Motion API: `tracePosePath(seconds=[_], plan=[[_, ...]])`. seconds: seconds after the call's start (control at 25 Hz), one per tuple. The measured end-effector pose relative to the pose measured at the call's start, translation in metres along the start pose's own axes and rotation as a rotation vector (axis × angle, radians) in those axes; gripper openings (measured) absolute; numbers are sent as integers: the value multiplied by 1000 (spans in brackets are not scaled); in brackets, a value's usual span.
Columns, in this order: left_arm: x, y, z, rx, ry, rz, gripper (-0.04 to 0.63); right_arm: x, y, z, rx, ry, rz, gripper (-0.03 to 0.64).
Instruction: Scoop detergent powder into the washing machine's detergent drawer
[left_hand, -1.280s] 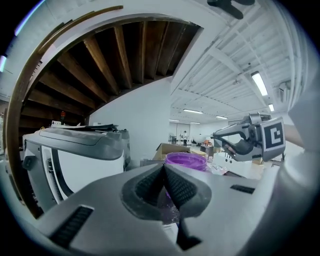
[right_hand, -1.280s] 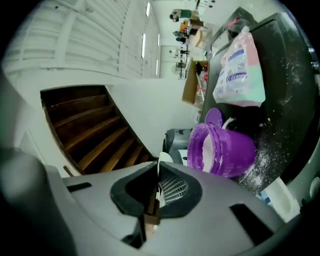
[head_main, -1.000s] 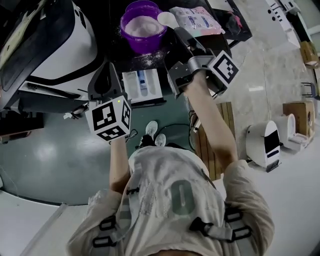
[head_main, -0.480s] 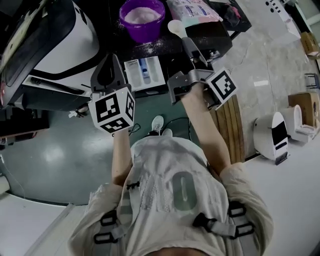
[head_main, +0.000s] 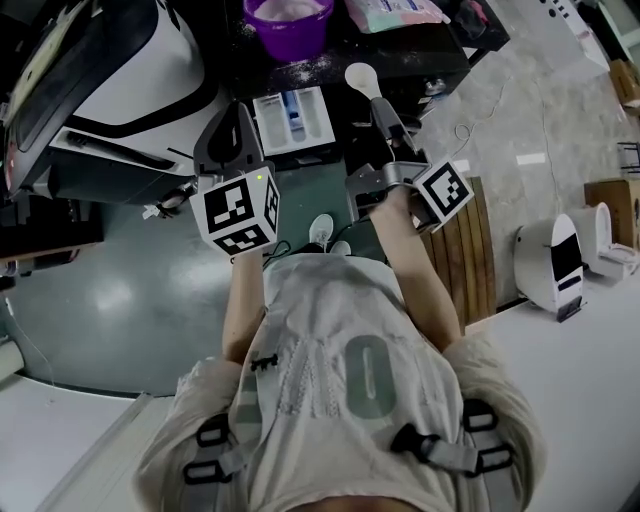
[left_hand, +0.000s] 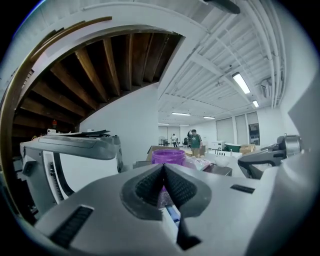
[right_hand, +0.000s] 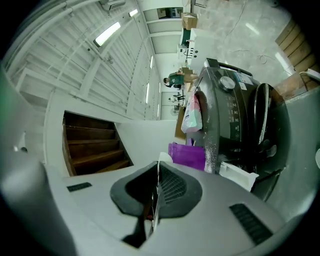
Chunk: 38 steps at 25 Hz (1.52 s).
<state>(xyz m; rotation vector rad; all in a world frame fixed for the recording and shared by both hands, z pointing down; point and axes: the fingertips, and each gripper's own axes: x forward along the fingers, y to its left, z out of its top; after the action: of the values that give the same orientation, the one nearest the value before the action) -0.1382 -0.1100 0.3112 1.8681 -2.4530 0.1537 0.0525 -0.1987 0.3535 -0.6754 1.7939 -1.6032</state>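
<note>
The purple bowl (head_main: 285, 20) of white powder stands on the black washing machine (head_main: 420, 55), its rim partly cut off at the top of the head view. Below it the white detergent drawer (head_main: 293, 118) is pulled out, with a blue insert. My right gripper (head_main: 381, 108) is shut on the handle of a white scoop (head_main: 361, 77), which hangs just right of the drawer. In the right gripper view the scoop (right_hand: 159, 172) shows as a thin white edge between the jaws. My left gripper (head_main: 237, 110) is shut and holds nothing, left of the drawer.
A second white and black machine (head_main: 100, 90) fills the left side. A pastel detergent pouch (head_main: 392, 12) lies beside the bowl. Spilled powder dusts the machine top. Wooden slats (head_main: 465, 250) and a small white device (head_main: 550, 265) stand on the floor to the right.
The scoop has come away from the bowl towards me and now hangs beside the drawer. Both grippers have drawn back from the machine top.
</note>
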Motion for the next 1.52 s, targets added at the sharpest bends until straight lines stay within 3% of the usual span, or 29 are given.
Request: tracePosePath(seconds=[0.6,1.04,1.52], plan=[[-12,5,-12,-2,-9,7,20,-20,-14,-13,27,1,-11,11],[4,18,-11,-11,-14,7,20,1,-10,-23,-76,30,-14,11],[6,57,-22,-20,12,83,20,34,-29,-65,-1,134,-47,11]])
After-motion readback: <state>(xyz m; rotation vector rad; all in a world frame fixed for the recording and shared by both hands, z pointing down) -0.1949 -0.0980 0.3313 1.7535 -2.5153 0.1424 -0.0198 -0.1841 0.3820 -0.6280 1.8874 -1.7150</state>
